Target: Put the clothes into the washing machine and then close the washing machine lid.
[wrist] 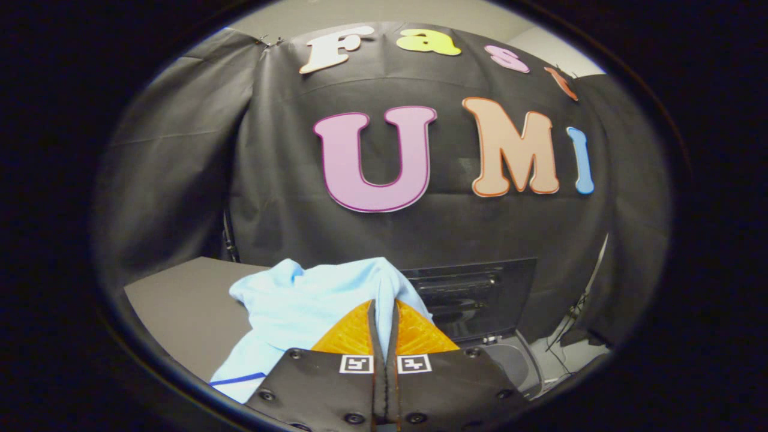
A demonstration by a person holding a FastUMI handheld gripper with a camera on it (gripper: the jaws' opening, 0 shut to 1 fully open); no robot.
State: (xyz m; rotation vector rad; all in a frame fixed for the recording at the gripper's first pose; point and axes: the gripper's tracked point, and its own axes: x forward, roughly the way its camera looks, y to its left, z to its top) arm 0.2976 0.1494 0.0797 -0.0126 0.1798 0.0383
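A light blue garment [312, 306] hangs bunched from my gripper [384, 303], whose two fingers are pressed together on a fold of the cloth. The cloth drapes down to the left of the fingers, lifted above the grey table [180, 306]. Beyond and to the right of the fingers stands the washing machine [480, 300]. Its dark lid is raised upright at the back. A part of its grey top and round opening [510, 360] shows just right of the fingers.
The black cloth wall [420, 234] hangs close behind the table and the machine. Cables [570, 330] run down at the right beside the machine. The grey table top stretches to the left of the garment.
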